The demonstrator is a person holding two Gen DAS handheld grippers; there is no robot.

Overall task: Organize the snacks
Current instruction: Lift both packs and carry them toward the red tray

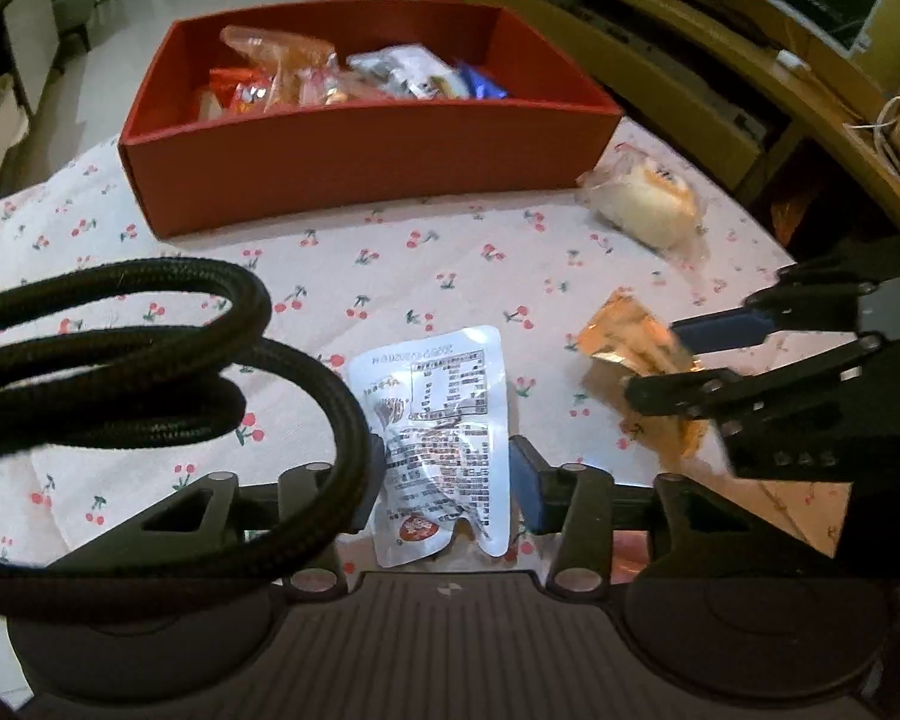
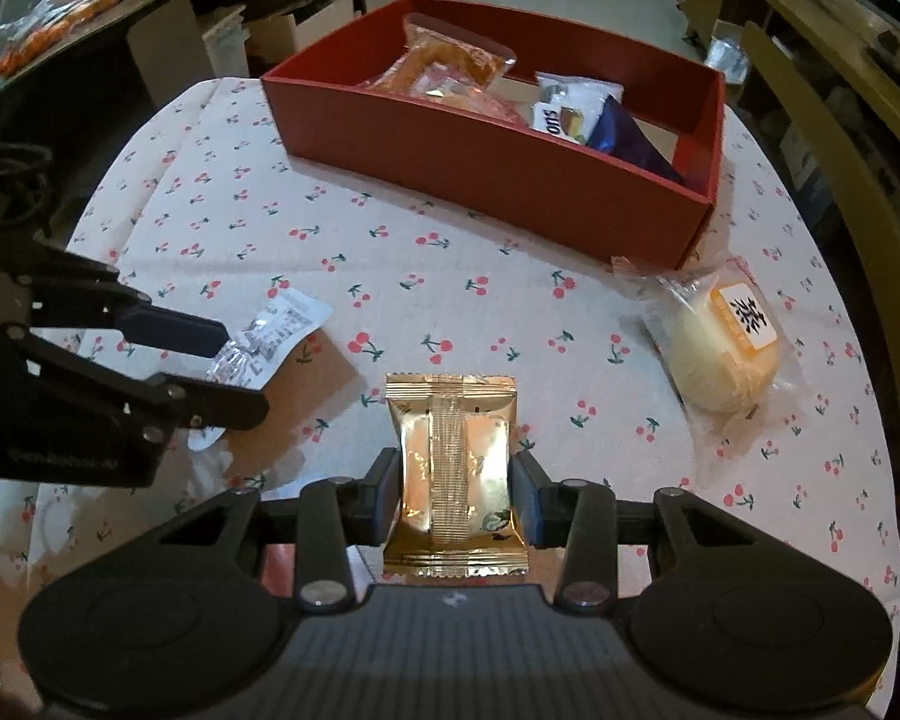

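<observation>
Several snacks already lie in the red box (image 2: 510,180). The right gripper (image 2: 456,498) is clamped on a gold packet (image 2: 456,480), the left gripper (image 1: 444,480) on a white pouch (image 1: 438,432). One wrapped bun (image 2: 720,354) waits on the tablecloth (image 2: 390,276).

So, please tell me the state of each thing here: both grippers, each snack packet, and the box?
Left gripper: shut on the silver foil pouch.
Right gripper: shut on the gold foil packet.
Clear-wrapped pale round cake: lying loose on the cherry-print tablecloth.
Red rectangular cardboard box: open, partly filled with snacks.
</observation>
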